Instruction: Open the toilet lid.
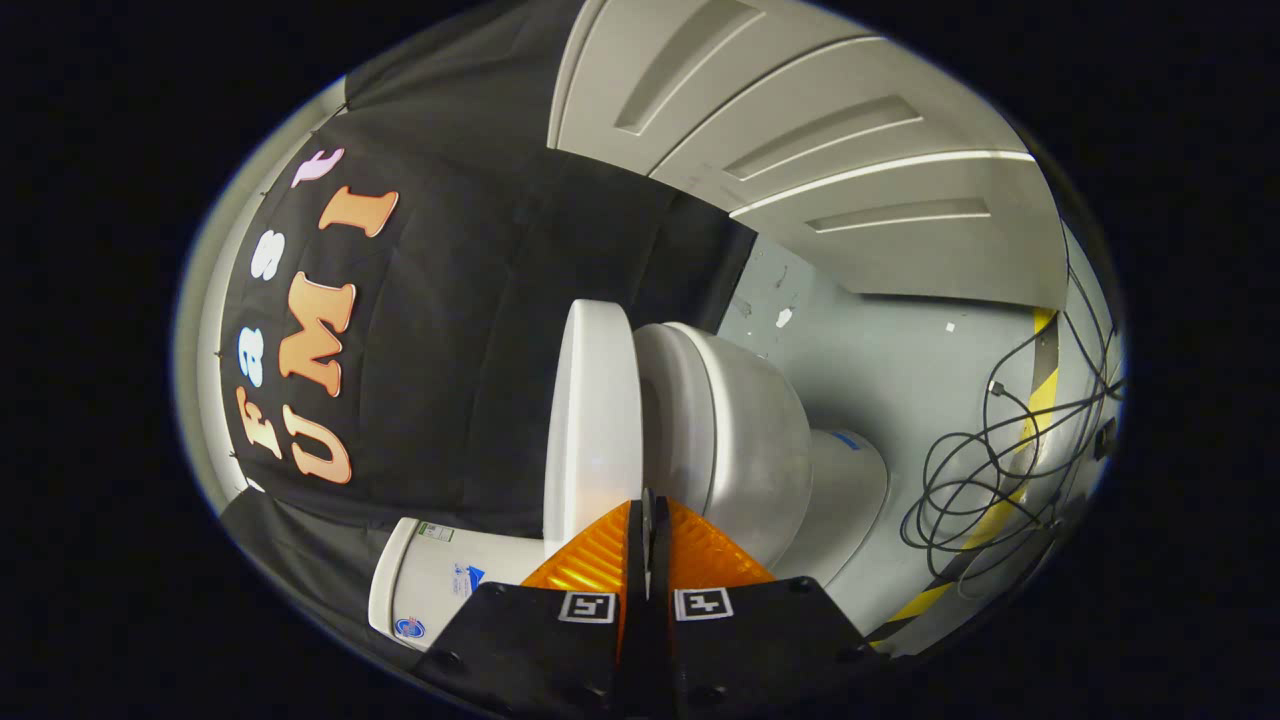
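One white toilet tank shows beside the fingers, then the toilet lid, lifted away from the toilet bowl. The gripper is clenched, fingers pressed together at the lid's edge, grasping nothing. Black cables lie on the floor beyond

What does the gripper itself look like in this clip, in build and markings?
The gripper has two wedge-shaped, ribbed jaws that taper to a point and sit nearly together. Each is mounted on a black block with visible screw heads, and each block carries a small square black-and-white fiducial tag near the jaw's base.
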Demonstrator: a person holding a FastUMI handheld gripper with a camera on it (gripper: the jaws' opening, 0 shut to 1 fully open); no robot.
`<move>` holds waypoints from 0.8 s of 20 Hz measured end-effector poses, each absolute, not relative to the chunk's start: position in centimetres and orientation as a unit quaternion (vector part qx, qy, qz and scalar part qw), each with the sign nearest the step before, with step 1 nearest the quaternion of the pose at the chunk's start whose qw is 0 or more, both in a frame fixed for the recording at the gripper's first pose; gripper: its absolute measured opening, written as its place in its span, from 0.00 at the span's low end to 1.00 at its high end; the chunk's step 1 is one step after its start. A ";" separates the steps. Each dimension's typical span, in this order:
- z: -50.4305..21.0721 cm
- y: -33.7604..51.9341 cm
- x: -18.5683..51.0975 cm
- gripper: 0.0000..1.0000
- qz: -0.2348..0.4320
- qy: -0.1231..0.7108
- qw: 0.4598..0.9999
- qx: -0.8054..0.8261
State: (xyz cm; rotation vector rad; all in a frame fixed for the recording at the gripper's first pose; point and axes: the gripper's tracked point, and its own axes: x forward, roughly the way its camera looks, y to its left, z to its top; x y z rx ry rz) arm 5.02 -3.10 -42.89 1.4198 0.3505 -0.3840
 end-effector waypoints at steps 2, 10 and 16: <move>-42.2 -3.2 5.3 0.08 -0.176 0.159 0.733 0.638; -38.4 -3.3 6.5 0.08 -0.184 0.171 0.758 0.602; -32.1 -3.4 9.3 0.08 -0.179 0.163 0.817 0.524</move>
